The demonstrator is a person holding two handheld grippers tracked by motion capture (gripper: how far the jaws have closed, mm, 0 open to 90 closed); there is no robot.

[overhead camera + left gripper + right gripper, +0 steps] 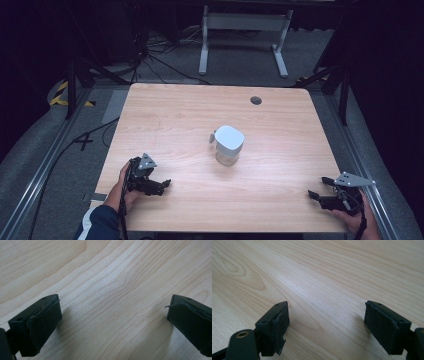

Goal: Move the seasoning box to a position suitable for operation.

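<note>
A clear jug with a white lid [229, 144] stands near the middle of the wooden table [190, 115]. My left gripper [161, 184] rests low at the front left, held by a hand in a dark sleeve, well short of the jug. In the left gripper view the left gripper [113, 317] stands open, its jaws wide apart over bare wood. My right gripper [317, 190] sits at the front right corner, also far from the jug. The right gripper [327, 322] is open too, with nothing between its pads.
A round cable hole [256, 100] sits near the table's far edge. Beyond the table stand a white frame [245, 35] and loose cables [150, 55] on grey floor. Metal rails [45, 165] run along both sides of the table.
</note>
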